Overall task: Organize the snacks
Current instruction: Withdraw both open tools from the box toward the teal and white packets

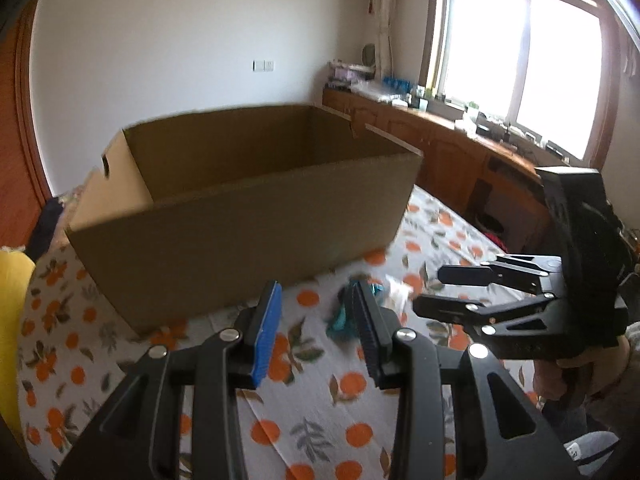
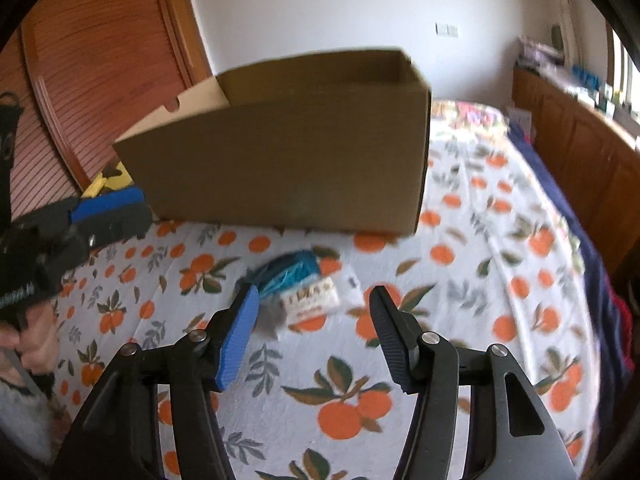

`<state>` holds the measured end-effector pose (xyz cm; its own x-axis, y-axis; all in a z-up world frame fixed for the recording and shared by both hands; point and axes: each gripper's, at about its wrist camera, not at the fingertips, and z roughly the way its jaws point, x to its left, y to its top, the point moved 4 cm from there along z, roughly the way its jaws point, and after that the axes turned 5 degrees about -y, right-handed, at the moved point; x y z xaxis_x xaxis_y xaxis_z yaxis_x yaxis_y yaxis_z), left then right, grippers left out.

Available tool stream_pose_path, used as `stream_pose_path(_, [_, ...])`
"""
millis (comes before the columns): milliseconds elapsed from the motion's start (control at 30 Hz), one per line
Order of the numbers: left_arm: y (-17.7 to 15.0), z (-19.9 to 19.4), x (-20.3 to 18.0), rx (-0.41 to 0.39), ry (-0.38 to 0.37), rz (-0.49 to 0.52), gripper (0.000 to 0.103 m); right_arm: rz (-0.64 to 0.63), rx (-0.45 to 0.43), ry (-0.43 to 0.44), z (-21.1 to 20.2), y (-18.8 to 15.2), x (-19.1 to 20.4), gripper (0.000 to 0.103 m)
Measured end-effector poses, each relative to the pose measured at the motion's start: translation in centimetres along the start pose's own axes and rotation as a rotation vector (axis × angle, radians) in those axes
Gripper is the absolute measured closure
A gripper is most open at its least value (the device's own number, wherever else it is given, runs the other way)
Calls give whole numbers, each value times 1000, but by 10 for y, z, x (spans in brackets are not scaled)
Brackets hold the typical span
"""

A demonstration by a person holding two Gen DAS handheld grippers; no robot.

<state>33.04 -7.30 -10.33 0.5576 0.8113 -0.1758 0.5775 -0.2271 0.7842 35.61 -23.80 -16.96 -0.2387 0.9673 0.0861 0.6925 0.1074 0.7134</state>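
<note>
Right tool (image 2: pixel 312 316) hangs nearest, jaws apart with nothing between them, tilted down over the bed (image 2: pixel 460 280) and its orange-print sheet. Just ahead of its tips lies a blurred teal snack packet (image 2: pixel 290 270), touching a white packet (image 2: pixel 314 298) beside it; both rest on the sheet in front of the open cardboard box (image 2: pixel 288 160). Box interior cannot be seen from either view. Left tool (image 1: pixel 316 312), jaws parted and gripping nothing, points at the same packets from the other side. A hand (image 1: pixel 568 376) holds the right tool's grip.
</note>
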Motion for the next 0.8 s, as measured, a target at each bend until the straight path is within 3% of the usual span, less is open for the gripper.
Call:
stream_pose_path(200, [-15,15,-4,56,-31,-18,66,64,76,32,24,-12,-2,51])
stream_pose_path(533, [-29,24,5,108,-12,-59,67,53,84,13,37,2,2,52])
stream_pose_path(800, [-27,34,-9,132,-16,-37,67,24,97,-46,40,5,-11,72])
